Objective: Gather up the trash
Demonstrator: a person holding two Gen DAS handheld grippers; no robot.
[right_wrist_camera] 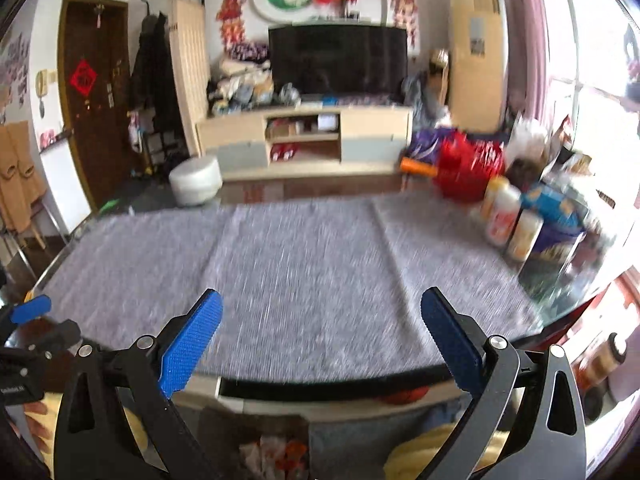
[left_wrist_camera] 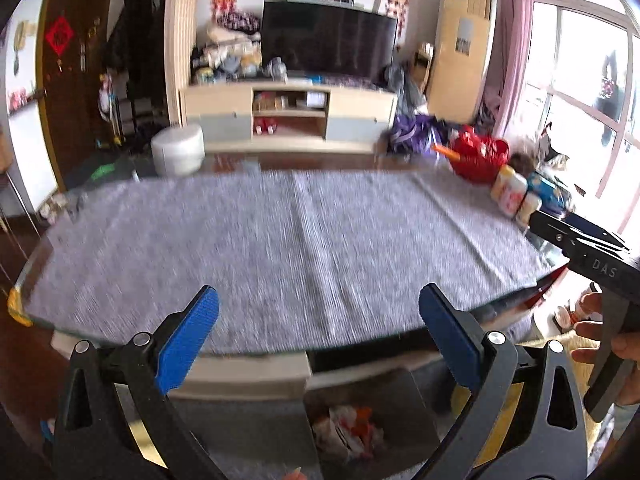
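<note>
Left hand-held gripper (left_wrist_camera: 319,312) and right hand-held gripper (right_wrist_camera: 322,314) both spread wide, empty — above near table (left_wrist_camera: 280,240) edge; crumpled trash (left_wrist_camera: 346,432) below.

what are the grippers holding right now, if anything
Nothing. The left gripper and right gripper are both open with empty jaws above the grey tablecloth; crumpled trash lies in the bin below.

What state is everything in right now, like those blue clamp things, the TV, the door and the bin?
Left gripper: open, empty.
Right gripper: open, empty.
Trash bin: open, crumpled trash inside, below the table's near edge.
Table cloth: spread flat, its middle bare.
Bottles: upright, clustered at the table's right end.
Television: screen dark.
Door: shut.
</note>
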